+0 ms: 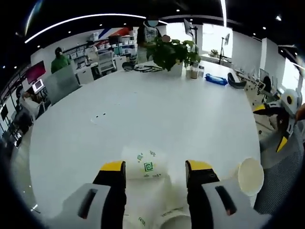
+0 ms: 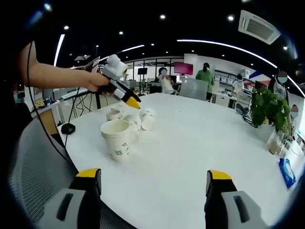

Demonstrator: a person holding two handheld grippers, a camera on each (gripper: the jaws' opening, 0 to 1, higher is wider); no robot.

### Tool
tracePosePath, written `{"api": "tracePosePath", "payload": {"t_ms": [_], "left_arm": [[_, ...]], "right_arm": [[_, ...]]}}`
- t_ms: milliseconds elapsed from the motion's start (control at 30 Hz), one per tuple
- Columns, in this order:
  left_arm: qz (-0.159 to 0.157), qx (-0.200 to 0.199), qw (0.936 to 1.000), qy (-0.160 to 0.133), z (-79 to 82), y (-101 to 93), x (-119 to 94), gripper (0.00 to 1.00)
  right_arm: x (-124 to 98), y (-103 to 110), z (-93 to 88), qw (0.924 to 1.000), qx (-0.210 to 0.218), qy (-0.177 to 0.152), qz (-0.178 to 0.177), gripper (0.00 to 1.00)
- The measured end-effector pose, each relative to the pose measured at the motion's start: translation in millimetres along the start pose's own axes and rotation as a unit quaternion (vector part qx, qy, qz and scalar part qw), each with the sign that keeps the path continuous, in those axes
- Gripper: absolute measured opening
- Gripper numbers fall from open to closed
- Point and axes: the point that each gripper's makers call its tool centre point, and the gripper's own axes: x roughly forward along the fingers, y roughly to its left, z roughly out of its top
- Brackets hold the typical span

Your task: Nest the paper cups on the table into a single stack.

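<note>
Several white paper cups with green print lie at the near end of the white table [image 1: 157, 109]. One cup [image 1: 145, 164] lies on its side just beyond my left gripper [image 1: 156, 167], which is open, its yellow-tipped jaws wide on either side of it. Another cup [image 1: 251, 175] faces its mouth at me on the right, and more cups [image 1: 167, 217] sit under the jaws. In the right gripper view an upright cup [image 2: 116, 138] stands before tipped cups [image 2: 147, 119]; the left gripper [image 2: 132, 102] hovers over them in a hand. My right gripper [image 2: 155, 175] is open and holds nothing.
A potted plant [image 1: 171, 52] and a blue pack [image 1: 215, 79] stand at the table's far end. A grey mesh chair [image 2: 33, 162] sits at the near edge beside the cups. The right gripper [image 1: 279, 125] shows off the table's right side. People and desks fill the background.
</note>
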Motion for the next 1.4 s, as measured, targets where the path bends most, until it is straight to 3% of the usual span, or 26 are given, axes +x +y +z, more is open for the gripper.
{"api": "tracePosePath", "payload": {"t_ms": [233, 467, 667, 867, 1100, 1300, 1400], "left_arm": [[-0.002, -0.023, 0.9997, 0.007, -11.1, 20.2, 9.5, 0.48], [0.002, -0.060, 0.9981, -0.008, -11.6, 39.2, 14.5, 0.44], [-0.005, -0.077, 0.9969, -0.016, -8.6, 39.2, 21.3, 0.39], [-0.007, -0.086, 0.9962, -0.001, -17.6, 43.9, 27.8, 0.34], [-0.030, -0.082, 0.9960, 0.021, -23.3, 35.8, 34.0, 0.28], [-0.052, -0.048, 0.9967, 0.040, -25.3, 16.9, 34.9, 0.25], [-0.073, -0.039, 0.9952, 0.051, -29.3, 8.4, 33.4, 0.18]], "right_arm": [[0.1, 0.6, -1.4, 1.0000, 0.000, 0.003, 0.002, 0.91], [0.0, 1.0, -2.5, 1.0000, 0.002, 0.006, 0.003, 0.90], [0.5, 1.4, -4.1, 0.9999, 0.003, 0.010, 0.005, 0.90], [0.6, 0.9, -4.8, 0.9999, 0.004, 0.012, 0.004, 0.89], [0.7, -1.1, -6.3, 0.9999, 0.005, 0.015, 0.000, 0.89], [1.2, -0.8, -8.1, 0.9998, 0.001, 0.021, 0.001, 0.88], [1.3, -0.7, -9.5, 0.9997, -0.003, 0.024, 0.000, 0.88]]}}
